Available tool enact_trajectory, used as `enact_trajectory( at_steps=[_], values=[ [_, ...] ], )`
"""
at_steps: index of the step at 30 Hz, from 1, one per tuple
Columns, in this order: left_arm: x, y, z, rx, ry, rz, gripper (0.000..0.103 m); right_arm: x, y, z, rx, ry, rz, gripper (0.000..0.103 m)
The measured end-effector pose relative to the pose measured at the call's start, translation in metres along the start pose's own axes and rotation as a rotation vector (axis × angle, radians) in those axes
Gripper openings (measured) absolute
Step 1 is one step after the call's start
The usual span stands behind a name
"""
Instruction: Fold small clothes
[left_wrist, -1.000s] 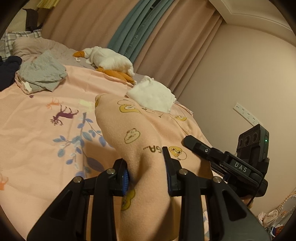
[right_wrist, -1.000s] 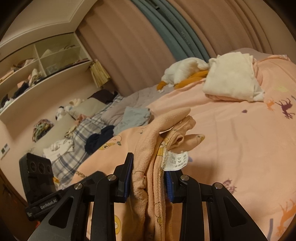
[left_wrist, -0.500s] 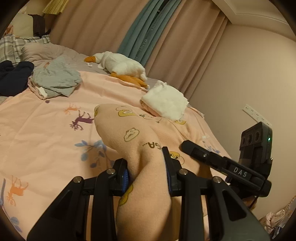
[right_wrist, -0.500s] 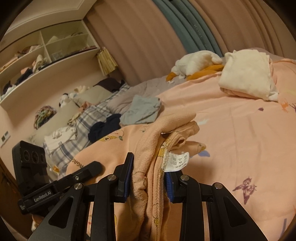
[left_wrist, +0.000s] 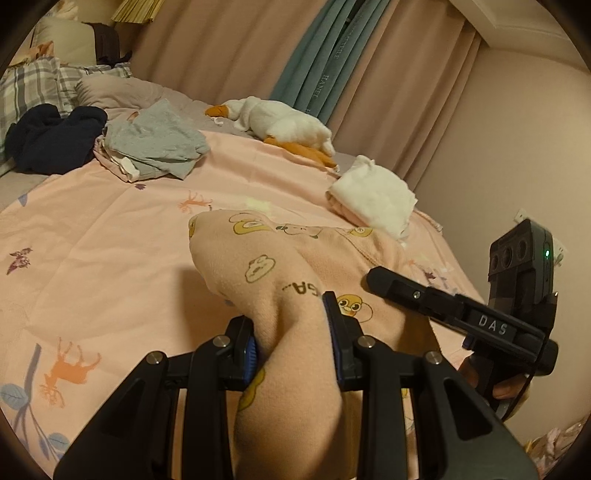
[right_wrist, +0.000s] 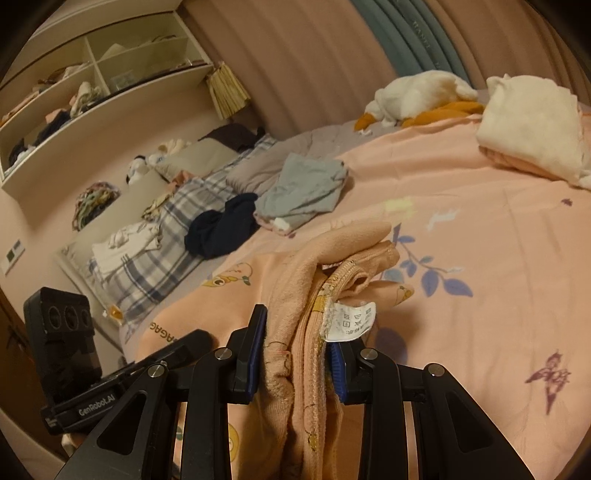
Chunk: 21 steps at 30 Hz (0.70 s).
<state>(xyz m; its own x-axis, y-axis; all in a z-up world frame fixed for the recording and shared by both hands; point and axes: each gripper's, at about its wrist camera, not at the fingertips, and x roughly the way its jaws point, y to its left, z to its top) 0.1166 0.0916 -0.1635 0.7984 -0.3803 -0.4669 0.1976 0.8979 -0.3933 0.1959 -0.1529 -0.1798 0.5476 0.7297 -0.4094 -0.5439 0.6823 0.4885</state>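
A pink printed bedspread (left_wrist: 110, 251) covered the bed. Above its near edge the peach garment (left_wrist: 280, 280) hung bunched, clamped by both the left tongs (left_wrist: 291, 343) and the right tongs (right_wrist: 297, 354). A white folded pile (left_wrist: 373, 199) lay toward the far corner.

Warm, dim indoor light. Bed (left_wrist: 110, 236) with pink animal-print cover fills lower frame. Beige curtains (left_wrist: 229, 48) and a teal curtain (left_wrist: 317, 62) across top centre. Plain wall (left_wrist: 491, 147) at right, socket (left_wrist: 522, 216) on it. Open shelf unit (right_wrist: 96, 77) upper left in right view.
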Motion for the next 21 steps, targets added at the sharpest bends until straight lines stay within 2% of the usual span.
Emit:
enact_trajectory(
  at_steps=[4,11,17,21],
  values=[
    [0.007,0.014,-0.007,-0.025,0.018,-0.009,0.030,0.007,0.001,-0.003,-0.017,0.014,-0.006,0.033],
    [0.041,0.040,-0.033,-0.074,0.171,0.029,0.030,0.038,-0.014,-0.017,0.011,0.104,-0.040,0.033],
    [0.052,0.059,-0.051,-0.131,0.260,0.038,0.034,0.050,-0.030,-0.035,0.058,0.162,-0.051,0.033],
    [0.049,0.061,-0.054,-0.137,0.266,0.051,0.037,0.050,-0.039,-0.042,0.106,0.193,-0.051,0.033]
  ],
)
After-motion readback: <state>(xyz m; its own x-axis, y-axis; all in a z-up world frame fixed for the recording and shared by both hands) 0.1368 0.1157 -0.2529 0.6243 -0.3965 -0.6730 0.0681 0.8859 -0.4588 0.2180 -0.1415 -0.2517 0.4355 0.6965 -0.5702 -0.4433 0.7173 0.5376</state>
